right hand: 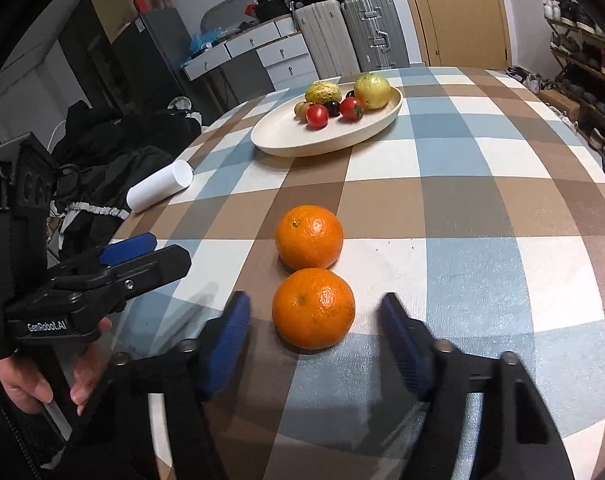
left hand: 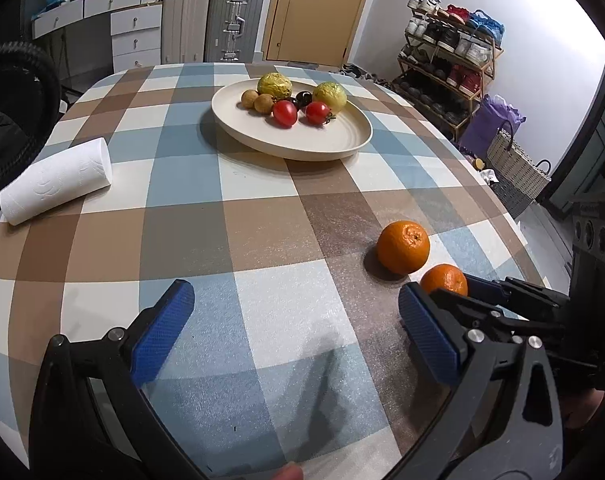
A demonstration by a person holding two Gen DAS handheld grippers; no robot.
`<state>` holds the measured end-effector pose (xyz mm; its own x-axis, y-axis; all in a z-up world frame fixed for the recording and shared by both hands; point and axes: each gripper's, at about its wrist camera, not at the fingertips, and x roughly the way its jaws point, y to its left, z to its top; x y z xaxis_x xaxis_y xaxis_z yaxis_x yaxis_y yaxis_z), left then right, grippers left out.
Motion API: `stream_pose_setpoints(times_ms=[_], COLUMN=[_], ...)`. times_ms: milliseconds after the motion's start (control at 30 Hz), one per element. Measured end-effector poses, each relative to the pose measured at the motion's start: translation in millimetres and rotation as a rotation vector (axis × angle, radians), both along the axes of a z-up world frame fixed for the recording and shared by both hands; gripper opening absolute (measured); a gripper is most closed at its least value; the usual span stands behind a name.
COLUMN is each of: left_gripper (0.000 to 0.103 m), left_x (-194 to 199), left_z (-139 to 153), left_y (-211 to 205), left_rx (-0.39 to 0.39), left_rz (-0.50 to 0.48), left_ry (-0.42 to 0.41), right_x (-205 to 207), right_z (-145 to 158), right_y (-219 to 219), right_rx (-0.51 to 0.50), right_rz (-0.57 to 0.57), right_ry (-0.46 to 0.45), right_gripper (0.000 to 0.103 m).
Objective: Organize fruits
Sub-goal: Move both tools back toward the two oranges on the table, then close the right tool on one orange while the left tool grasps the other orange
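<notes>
Two oranges lie on the checked tablecloth. The near orange sits between the open fingers of my right gripper, which do not touch it; it also shows in the left wrist view. The far orange lies just beyond it. A cream plate at the far side holds two yellow-green fruits, two red tomatoes, small brown fruits and dark ones. My left gripper is open and empty over bare cloth, left of the oranges; it shows in the right wrist view.
A white paper towel roll lies at the table's left edge. Dark clothing is heaped beyond that edge. Suitcases, drawers, a door and a shoe rack stand around the room.
</notes>
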<state>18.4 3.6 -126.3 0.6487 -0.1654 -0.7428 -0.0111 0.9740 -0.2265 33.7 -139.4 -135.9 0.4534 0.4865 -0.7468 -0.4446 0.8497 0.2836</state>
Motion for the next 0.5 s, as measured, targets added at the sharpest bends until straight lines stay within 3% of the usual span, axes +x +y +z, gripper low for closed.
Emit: stream_pose_setpoints(times_ms=[133,500], left_gripper=[0.102,0.102], left_x=[2.1,21.4], left_z=[2.0,2.7], left_y=[-4.1,-28.1], left_rx=[0.005,0.015], left_rz=[-0.013,-0.075], left_ry=[-0.003,0.016], right_x=[2.2,-5.7], right_z=[-1.2,9.7], right_y=[-3.9,-20.2], right_rx=[0.021,0.063], right_rz=[-0.011,-0.026], right_ry=[0.015,-0.038], right_gripper=[0.042,0.042])
